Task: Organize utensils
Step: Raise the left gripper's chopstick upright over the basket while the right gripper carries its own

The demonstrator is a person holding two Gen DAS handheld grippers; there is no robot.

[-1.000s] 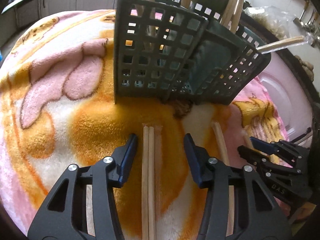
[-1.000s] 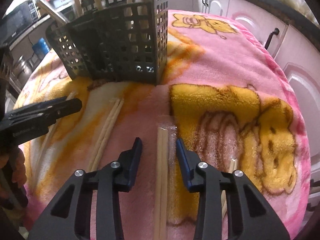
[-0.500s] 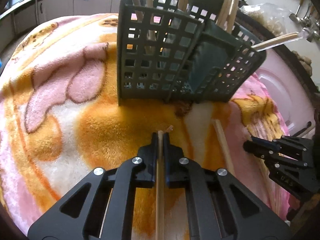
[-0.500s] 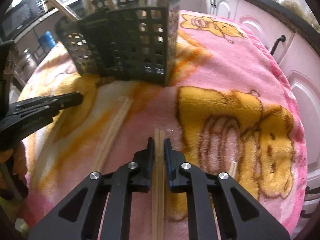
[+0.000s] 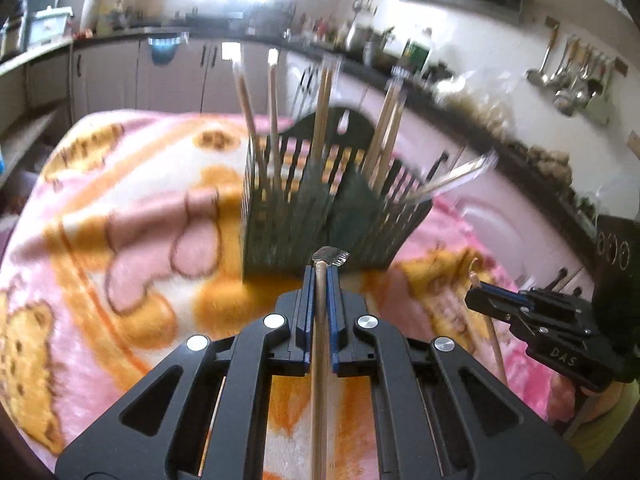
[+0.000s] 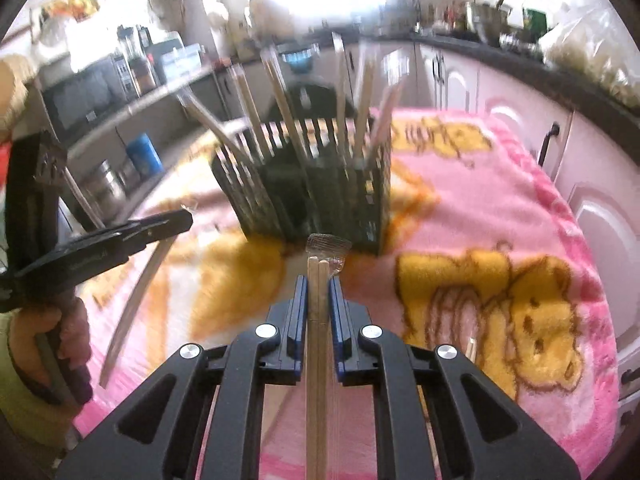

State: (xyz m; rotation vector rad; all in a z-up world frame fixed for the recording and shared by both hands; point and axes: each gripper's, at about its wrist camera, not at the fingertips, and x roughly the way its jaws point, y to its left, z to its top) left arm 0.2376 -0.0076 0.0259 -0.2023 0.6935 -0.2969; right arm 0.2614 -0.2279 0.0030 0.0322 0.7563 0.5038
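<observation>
A dark slotted utensil caddy stands on the pink and orange blanket with several wrapped chopstick pairs upright in it. My left gripper is shut on a wrapped pair of chopsticks, lifted off the blanket and pointing at the caddy. My right gripper is shut on another wrapped pair, also raised short of the caddy. In the left wrist view the right gripper sits at the right with its chopsticks; in the right wrist view the left gripper sits at the left.
The blanket covers the table. A loose chopstick pair lies on it at my right. Kitchen cabinets, a black counter and hanging ladles ring the table. A person's hand holds the left tool.
Both grippers closed on their chopstick pairs, then lifted them off the blanket and tilted up; the caddy now looks farther and lower, with the kitchen in view.
</observation>
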